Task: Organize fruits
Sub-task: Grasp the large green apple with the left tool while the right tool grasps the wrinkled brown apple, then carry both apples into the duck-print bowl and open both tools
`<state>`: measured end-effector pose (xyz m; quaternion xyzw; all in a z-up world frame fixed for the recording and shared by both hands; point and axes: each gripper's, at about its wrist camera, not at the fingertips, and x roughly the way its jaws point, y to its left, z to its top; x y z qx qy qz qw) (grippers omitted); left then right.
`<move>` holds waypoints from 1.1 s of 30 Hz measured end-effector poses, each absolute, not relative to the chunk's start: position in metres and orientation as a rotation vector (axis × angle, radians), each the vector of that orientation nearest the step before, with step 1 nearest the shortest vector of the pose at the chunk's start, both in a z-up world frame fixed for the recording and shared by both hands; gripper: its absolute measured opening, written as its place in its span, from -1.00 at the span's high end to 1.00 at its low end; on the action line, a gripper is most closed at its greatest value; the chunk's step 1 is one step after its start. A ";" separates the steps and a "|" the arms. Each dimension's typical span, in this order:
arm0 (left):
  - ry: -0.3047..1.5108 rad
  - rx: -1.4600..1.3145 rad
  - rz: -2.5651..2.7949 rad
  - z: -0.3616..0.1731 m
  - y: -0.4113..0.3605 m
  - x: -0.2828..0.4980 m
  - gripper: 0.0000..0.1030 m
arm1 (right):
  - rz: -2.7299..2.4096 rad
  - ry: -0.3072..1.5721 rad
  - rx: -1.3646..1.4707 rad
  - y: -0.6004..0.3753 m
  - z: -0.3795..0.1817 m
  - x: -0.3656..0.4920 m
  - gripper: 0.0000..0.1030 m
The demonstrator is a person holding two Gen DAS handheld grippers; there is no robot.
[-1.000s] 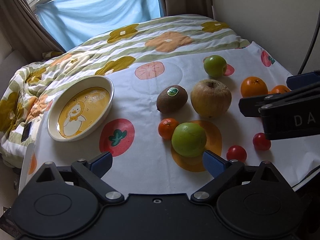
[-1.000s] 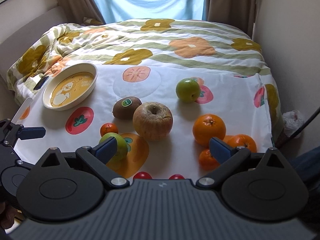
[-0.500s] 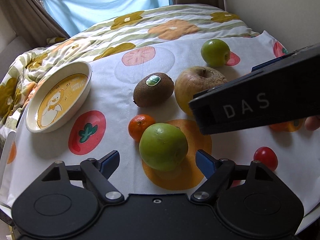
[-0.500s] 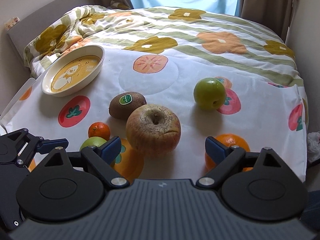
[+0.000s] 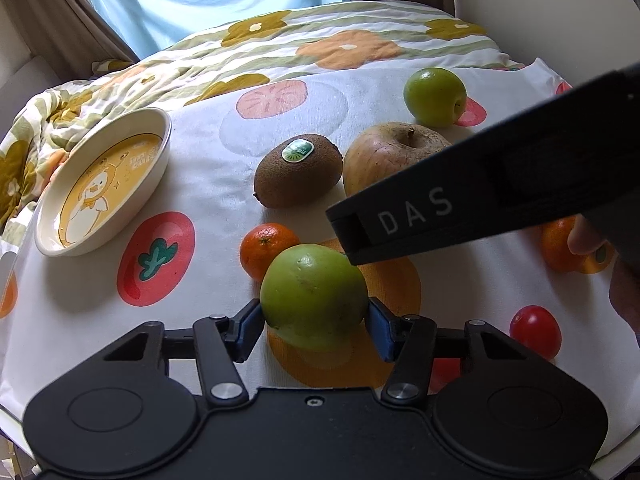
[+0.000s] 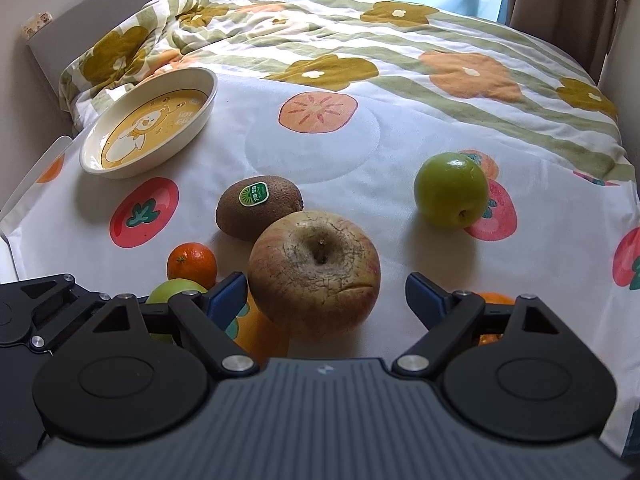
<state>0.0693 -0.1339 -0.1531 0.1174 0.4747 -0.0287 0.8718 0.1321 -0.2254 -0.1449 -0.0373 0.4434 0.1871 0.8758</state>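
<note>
From my left wrist camera, the dish (image 5: 100,184) with the duck print sits far out at ten o'clock on the fruit-print cloth (image 5: 208,184) spread over the bed. My left tool (image 5: 314,322) is closing on the large green fruit (image 5: 314,296); both blue pads sit against its sides at the widest part, and it rests on the cloth. A small mandarin (image 5: 266,246) touches it at eleven o'clock, with the kiwi (image 5: 298,170) beyond at twelve. The wrinkled apple (image 5: 390,156) lies at one o'clock, partly hidden by the body of my right tool (image 5: 480,196), and a smaller green fruit (image 5: 435,96) sits farther out. A cherry tomato (image 5: 536,332) lies at three o'clock. In the right wrist view, my right tool (image 6: 324,294) stands wide open with the wrinkled apple (image 6: 314,272) between its fingers, nearer the left pad (image 6: 226,292); I cannot tell whether that pad touches it, and the right one is clearly apart.
</note>
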 end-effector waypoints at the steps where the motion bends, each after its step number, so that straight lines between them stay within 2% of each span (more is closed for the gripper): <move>1: 0.991 0.246 -0.062 -0.153 -0.134 0.069 -0.15 | 0.395 0.928 -0.077 -0.225 -0.146 0.133 -0.96; 11: 0.989 0.246 -0.059 -0.153 -0.126 0.063 -0.15 | 0.421 0.935 -0.076 -0.221 -0.150 0.139 -0.74; 25: 0.954 0.234 -0.026 -0.147 -0.115 0.057 -0.15 | 0.422 0.884 -0.062 -0.224 -0.139 0.130 -0.72; 33: 0.920 0.197 0.053 -0.113 -0.090 0.043 -0.15 | 0.441 0.855 -0.052 -0.219 -0.103 0.118 -0.72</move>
